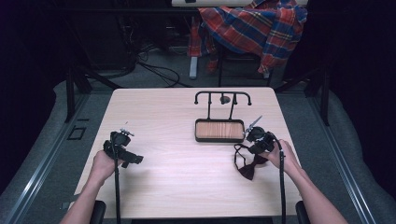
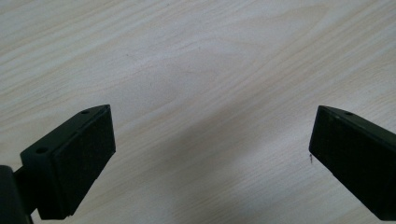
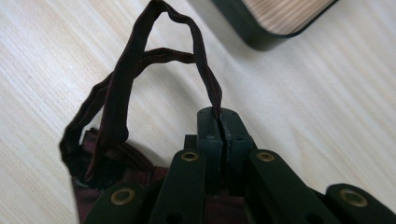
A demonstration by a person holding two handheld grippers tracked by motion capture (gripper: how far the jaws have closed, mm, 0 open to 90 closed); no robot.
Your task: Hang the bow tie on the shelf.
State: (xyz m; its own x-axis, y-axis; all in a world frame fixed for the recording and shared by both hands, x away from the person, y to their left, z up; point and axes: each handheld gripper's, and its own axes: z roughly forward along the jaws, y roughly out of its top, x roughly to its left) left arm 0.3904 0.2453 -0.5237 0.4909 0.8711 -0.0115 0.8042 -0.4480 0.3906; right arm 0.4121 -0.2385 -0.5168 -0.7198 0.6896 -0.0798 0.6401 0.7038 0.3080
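Your left gripper (image 1: 122, 148) hovers over bare table (image 1: 177, 177), jaws wide apart. Your right gripper (image 3: 219, 122) is clamped on the strap of the dark bow tie (image 1: 247, 166), lying just before the wooden tray (image 1: 219, 130). Farther back hangs a plaid shirt (image 1: 254, 25).

table centre (image 1: 177, 158) clear, stand (image 1: 220, 129) far-right

The surface (image 2: 196, 70) is pale, matt wood grain. The bow tie (image 3: 116, 112) is dark maroon cloth with a faint sheen. The stand's tray (image 1: 219, 129) holds a ribbed wooden inlay in a black rim.
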